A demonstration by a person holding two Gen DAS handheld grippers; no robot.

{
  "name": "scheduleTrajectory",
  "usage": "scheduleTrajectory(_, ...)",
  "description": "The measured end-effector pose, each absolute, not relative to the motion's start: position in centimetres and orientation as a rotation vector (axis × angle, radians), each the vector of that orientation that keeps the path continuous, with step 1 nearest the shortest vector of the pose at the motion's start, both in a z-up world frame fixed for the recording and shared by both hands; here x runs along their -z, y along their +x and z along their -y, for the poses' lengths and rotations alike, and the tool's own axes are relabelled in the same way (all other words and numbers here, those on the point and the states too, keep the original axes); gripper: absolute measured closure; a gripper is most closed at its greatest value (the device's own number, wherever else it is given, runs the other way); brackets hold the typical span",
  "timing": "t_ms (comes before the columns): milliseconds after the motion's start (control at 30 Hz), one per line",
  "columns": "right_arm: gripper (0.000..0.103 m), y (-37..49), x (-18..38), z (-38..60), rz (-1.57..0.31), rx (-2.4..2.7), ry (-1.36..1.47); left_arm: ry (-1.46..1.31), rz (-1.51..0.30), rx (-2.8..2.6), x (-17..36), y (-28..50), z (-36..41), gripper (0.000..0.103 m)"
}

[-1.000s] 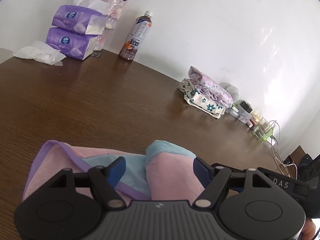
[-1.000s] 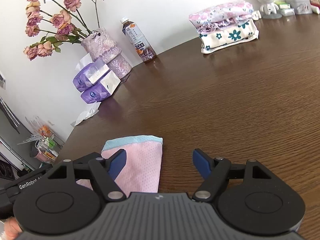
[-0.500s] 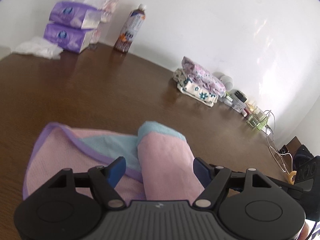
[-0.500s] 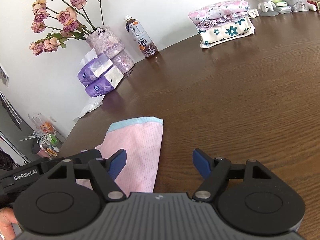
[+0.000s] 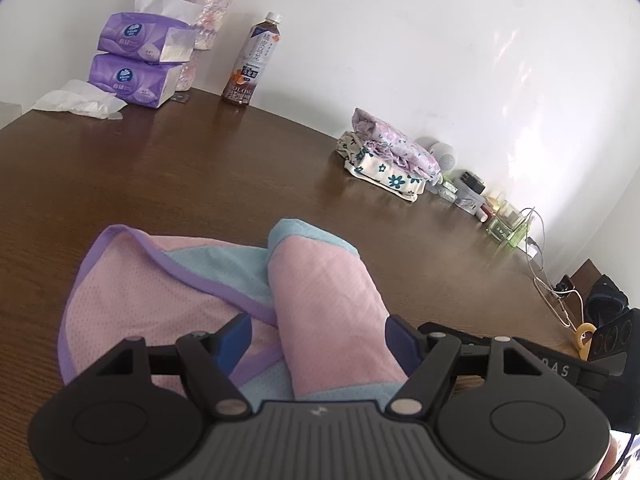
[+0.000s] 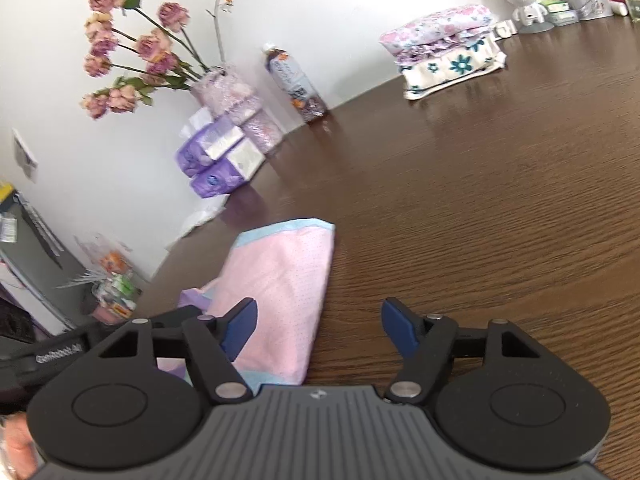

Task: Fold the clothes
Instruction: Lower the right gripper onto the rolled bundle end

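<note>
A pink mesh garment (image 5: 320, 296) with light-blue and purple trim lies on the brown table, one pink panel folded over the rest. My left gripper (image 5: 318, 342) hovers open right over its near end, blue fingers on either side of the folded panel. In the right wrist view the same garment (image 6: 280, 280) lies left of centre. My right gripper (image 6: 318, 326) is open, its left finger over the cloth's near part and its right finger over bare wood. Neither gripper holds the cloth.
A stack of folded floral clothes (image 5: 390, 160) (image 6: 448, 48) rests by the wall. Purple tissue packs (image 5: 136, 64), a tea bottle (image 5: 254, 66) and a vase of dried roses (image 6: 224, 92) stand at the back. Small jars and cables (image 5: 504, 216) crowd the right edge.
Both grippers have drawn back toward the near side, so more of the garment shows. The folded pink panel stays lying flat. Both stay open.
</note>
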State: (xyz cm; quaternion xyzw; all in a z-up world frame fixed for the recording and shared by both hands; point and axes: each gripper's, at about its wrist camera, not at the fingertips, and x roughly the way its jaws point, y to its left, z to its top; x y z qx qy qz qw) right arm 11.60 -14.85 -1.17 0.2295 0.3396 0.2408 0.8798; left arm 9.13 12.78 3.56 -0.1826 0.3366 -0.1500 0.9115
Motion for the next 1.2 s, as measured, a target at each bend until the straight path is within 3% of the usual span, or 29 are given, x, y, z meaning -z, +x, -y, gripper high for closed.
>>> scheduleTrajectory(100, 0.037, 11.0, 0.9, 14.4, -0.699, -0.524, 0.453, -0.367, -0.695, 0.316, -3.5, 8.7, -12.6, 0.032)
scheduleTrajectory(167, 0.048, 10.6, 1.0, 13.9, -0.711, -0.529, 0.436, -0.362, -0.698, 0.327, -3.3, 8.3, -12.6, 0.035)
scheduleTrajectory(267, 0.063, 10.2, 1.6, 13.5, -0.742, -0.547, 0.444, -0.369, -0.709, 0.352, -2.7, 7.7, -12.6, 0.045)
scheduleTrajectory(333, 0.076, 9.9, 1.8, 13.1, -0.752, -0.560, 0.445, -0.372, -0.719, 0.369, -2.2, 7.4, -12.5, 0.063)
scheduleTrajectory(367, 0.084, 9.8, 1.8, 12.9, -0.756, -0.564, 0.442, -0.370, -0.727, 0.375, -2.0, 7.4, -12.5, 0.067)
scheduleTrajectory(400, 0.085, 9.7, 1.8, 12.7, -0.756, -0.567, 0.434, -0.372, -0.733, 0.379, -1.8, 7.5, -12.5, 0.070)
scheduleTrajectory(467, 0.083, 9.7, 1.7, 12.5, -0.756, -0.565, 0.423, -0.386, -0.740, 0.376, -1.7, 7.5, -12.7, 0.067)
scheduleTrajectory(500, 0.080, 9.7, 1.6, 12.6, -0.759, -0.563, 0.431, -0.397, -0.739, 0.372, -1.8, 7.5, -12.9, 0.054)
scheduleTrajectory(533, 0.066, 9.8, 1.6, 12.8, -0.765, -0.561, 0.446, -0.409, -0.738, 0.368, -1.9, 7.6, -13.2, 0.043)
scheduleTrajectory(567, 0.059, 10.0, 1.5, 13.1, -0.766, -0.556, 0.463, -0.415, -0.730, 0.364, -2.0, 7.6, -13.3, 0.043)
scheduleTrajectory(800, 0.059, 14.1, 1.1, 12.8, -0.791, -0.491, 0.483, -0.445, -0.694, 0.295, -2.8, 10.9, -13.8, 0.044)
scheduleTrajectory(833, 0.060, 14.5, 1.1, 12.5, -0.798, -0.493, 0.477, -0.439, -0.694, 0.292, -2.8, 11.5, -13.7, 0.048)
scheduleTrajectory(867, 0.068, 14.8, 1.1, 12.2, -0.805, -0.498, 0.469, -0.434, -0.698, 0.296, -2.7, 11.9, -13.6, 0.056)
scheduleTrajectory(900, 0.073, 15.0, 1.2, 11.9, -0.813, -0.509, 0.464, -0.439, -0.707, 0.311, -2.5, 12.2, -13.6, 0.071)
scheduleTrajectory(933, 0.075, 15.1, 1.3, 11.8, -0.819, -0.516, 0.458, -0.454, -0.725, 0.324, -2.2, 12.4, -13.7, 0.073)
scheduleTrajectory(967, 0.075, 15.1, 1.2, 11.8, -0.823, -0.520, 0.451, -0.470, -0.739, 0.331, -2.1, 12.6, -13.8, 0.072)
scheduleTrajectory(1000, 0.075, 15.2, 1.1, 11.8, -0.821, -0.519, 0.449, -0.488, -0.745, 0.325, -2.0, 12.8, -14.1, 0.065)
scheduleTrajectory(1033, 0.067, 15.4, 0.9, 12.0, -0.815, -0.511, 0.459, -0.509, -0.747, 0.314, -2.0, 12.9, -14.3, 0.049)
scheduleTrajectory(1067, 0.060, 15.6, 0.8, 12.3, -0.808, -0.500, 0.476, -0.536, -0.741, 0.295, -2.1, 13.1, -14.6, 0.043)
scheduleTrajectory(1167, 0.060, 17.0, 0.6, 12.3, -0.807, -0.462, 0.499, -0.595, -0.709, 0.261, -2.2, 13.9, -14.9, 0.045)
scheduleTrajectory(1200, 0.060, 17.5, 0.7, 12.0, -0.814, -0.456, 0.502, -0.612, -0.703, 0.263, -2.2, 14.3, -14.8, 0.057)
